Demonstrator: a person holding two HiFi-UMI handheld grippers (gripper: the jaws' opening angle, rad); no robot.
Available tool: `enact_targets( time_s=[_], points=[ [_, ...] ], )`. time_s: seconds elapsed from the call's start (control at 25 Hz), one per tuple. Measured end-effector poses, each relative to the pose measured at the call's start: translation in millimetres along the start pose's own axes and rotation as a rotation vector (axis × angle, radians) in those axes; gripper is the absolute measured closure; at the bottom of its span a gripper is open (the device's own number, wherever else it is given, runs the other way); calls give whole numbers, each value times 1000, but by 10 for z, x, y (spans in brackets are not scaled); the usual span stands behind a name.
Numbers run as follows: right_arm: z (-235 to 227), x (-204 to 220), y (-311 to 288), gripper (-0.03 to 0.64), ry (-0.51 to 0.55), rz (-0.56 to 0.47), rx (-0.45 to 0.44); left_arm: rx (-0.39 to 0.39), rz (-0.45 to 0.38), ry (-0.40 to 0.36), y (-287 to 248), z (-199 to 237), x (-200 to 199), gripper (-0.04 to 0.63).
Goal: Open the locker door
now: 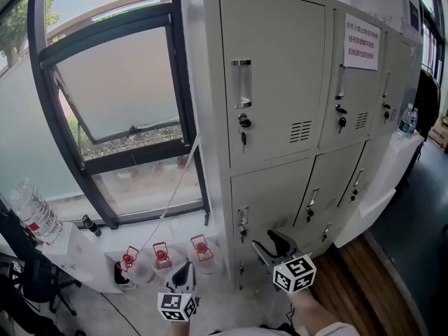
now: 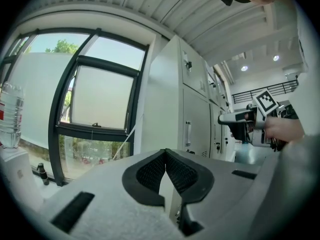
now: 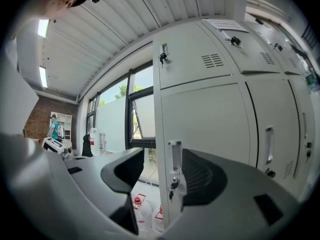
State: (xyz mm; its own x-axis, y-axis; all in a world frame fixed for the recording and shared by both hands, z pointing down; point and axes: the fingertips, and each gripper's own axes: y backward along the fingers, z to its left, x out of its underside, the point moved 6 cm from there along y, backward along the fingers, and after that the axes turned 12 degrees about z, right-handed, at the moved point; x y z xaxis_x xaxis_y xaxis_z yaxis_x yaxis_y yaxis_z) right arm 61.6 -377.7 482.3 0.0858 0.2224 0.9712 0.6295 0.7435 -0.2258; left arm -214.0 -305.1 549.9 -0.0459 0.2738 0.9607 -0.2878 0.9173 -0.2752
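A bank of pale grey lockers [image 1: 280, 19] fills the right of the head view. The lower left door carries a vertical handle [image 1: 243, 219] with a key under it; the upper door has its own handle [image 1: 241, 84]. My right gripper [image 1: 269, 247] stands open just in front of the lower door, touching nothing. In the right gripper view that handle [image 3: 174, 159] and its key [image 3: 173, 185] line up with the gap of the right gripper [image 3: 162, 169], some way off. My left gripper [image 1: 186, 274] hangs low to the left. In its own view the left gripper [image 2: 165, 170] is shut on nothing.
Three water jugs with red caps [image 1: 162, 256] stand on the floor by the locker's left side. A large water bottle [image 1: 31, 208] sits on a white stand at far left. A black-framed window [image 1: 119, 82] is behind. A paper notice [image 1: 361, 42] hangs on an upper door.
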Motion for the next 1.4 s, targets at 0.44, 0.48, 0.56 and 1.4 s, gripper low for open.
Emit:
enact_targets(
  time_s=[0.44, 0.48, 0.56, 1.4],
  points=[
    [104, -1475, 62, 407, 101, -110, -79, 74, 2, 0, 109, 111, 50, 586],
    [131, -1602, 62, 407, 117, -111, -87, 77, 0, 0, 115, 126, 49, 586],
    [185, -1842, 61, 407, 142, -116, -102, 81, 1, 2, 130, 161, 41, 586],
    [175, -3707, -233, 407, 252, -206, -35, 93, 7, -15, 199, 480, -61, 586]
  ],
)
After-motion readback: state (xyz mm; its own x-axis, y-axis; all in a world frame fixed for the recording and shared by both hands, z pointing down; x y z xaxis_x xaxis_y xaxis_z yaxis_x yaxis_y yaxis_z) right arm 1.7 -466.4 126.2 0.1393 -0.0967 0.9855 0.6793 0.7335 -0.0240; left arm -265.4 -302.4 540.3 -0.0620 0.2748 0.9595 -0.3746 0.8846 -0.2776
